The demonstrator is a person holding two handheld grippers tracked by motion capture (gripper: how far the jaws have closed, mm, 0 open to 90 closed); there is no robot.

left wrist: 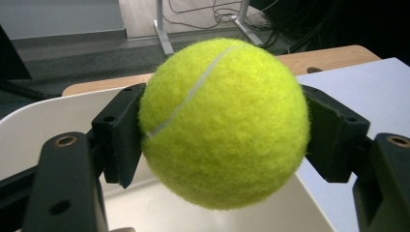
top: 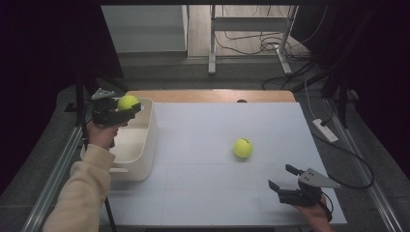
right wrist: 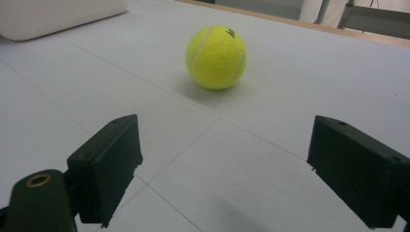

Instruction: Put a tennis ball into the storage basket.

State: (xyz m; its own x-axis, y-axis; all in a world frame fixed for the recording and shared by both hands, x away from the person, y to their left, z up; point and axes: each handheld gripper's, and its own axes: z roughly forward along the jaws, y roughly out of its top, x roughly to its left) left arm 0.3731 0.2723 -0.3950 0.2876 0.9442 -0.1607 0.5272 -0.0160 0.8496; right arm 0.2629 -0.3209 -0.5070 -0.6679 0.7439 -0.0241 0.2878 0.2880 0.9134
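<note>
My left gripper [top: 126, 107] is shut on a yellow tennis ball [top: 127, 102] and holds it above the white bin [top: 147, 145] at the table's left side. In the left gripper view both pads press the held ball [left wrist: 225, 123] over the bin's inside [left wrist: 53, 121]. A second tennis ball [top: 242, 148] lies on the white table [top: 203, 193], right of centre. My right gripper [top: 283, 178] rests low near the front right, open and empty, pointing at that loose ball [right wrist: 216, 57] from a short way off.
The white bin looks empty inside. A wooden strip [top: 208, 95] runs along the table's far edge. Past it are a grey floor, desk legs [top: 212, 43] and loose cables [top: 263, 46]. A white power strip [top: 325, 130] lies on the floor right of the table.
</note>
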